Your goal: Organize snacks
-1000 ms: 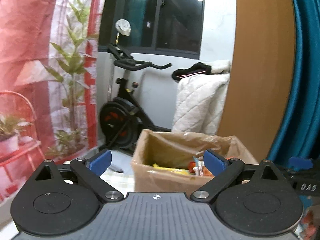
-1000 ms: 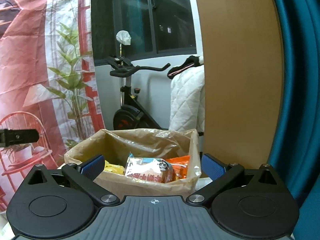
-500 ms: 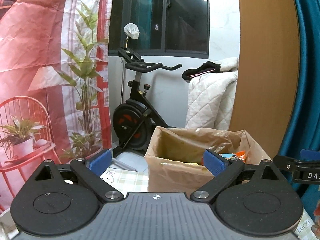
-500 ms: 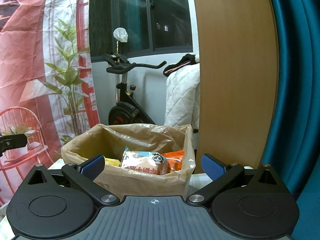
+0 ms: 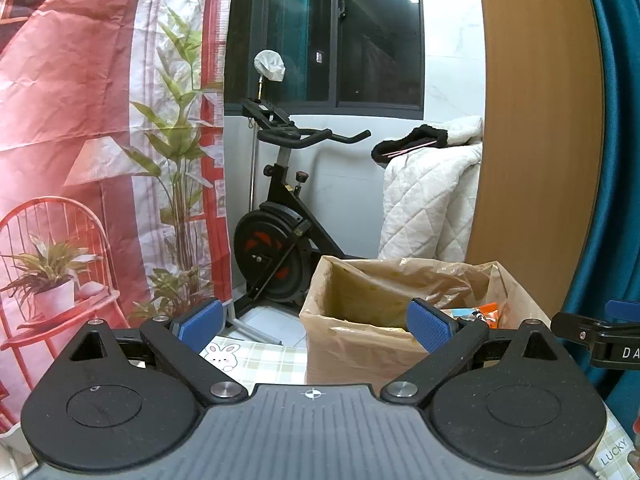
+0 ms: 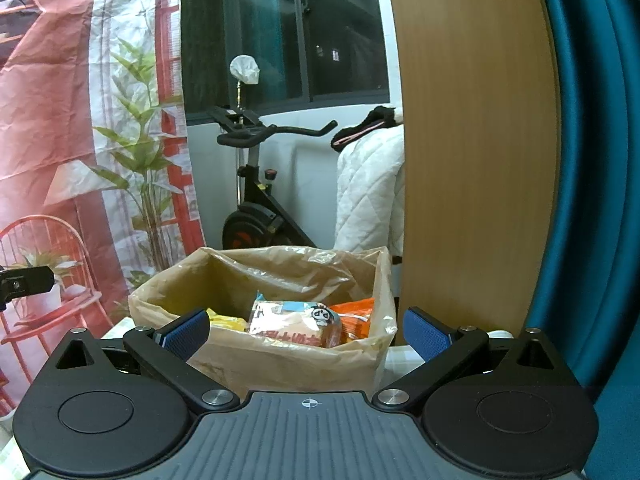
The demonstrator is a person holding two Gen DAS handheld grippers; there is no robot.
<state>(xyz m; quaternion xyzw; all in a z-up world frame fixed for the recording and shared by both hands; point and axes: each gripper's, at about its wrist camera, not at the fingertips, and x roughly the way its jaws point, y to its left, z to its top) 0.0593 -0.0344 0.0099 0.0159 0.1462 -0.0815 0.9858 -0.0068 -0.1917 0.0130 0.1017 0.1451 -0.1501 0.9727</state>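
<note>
A brown box lined with a plastic bag (image 6: 280,356) stands on the table just ahead of my right gripper (image 6: 307,330), which is open and empty. Inside lie a pale snack pack with a cartoon face (image 6: 294,322), an orange pack (image 6: 356,320) and a yellow pack (image 6: 226,322). In the left wrist view the same box (image 5: 360,344) sits ahead and to the right of my left gripper (image 5: 312,322), which is open and empty. The right gripper's finger (image 5: 592,334) shows at the right edge there.
A checked tablecloth with a rabbit print (image 5: 248,360) covers the table. Behind stand an exercise bike (image 5: 280,220), a white quilt (image 5: 432,204), a wooden panel (image 6: 476,140), a teal curtain (image 6: 592,160) and a red printed backdrop (image 5: 80,140).
Both grippers have drawn back and to the left from the box, the left one more. The box now looks smaller and sits further right in the left view. Both stay open.
</note>
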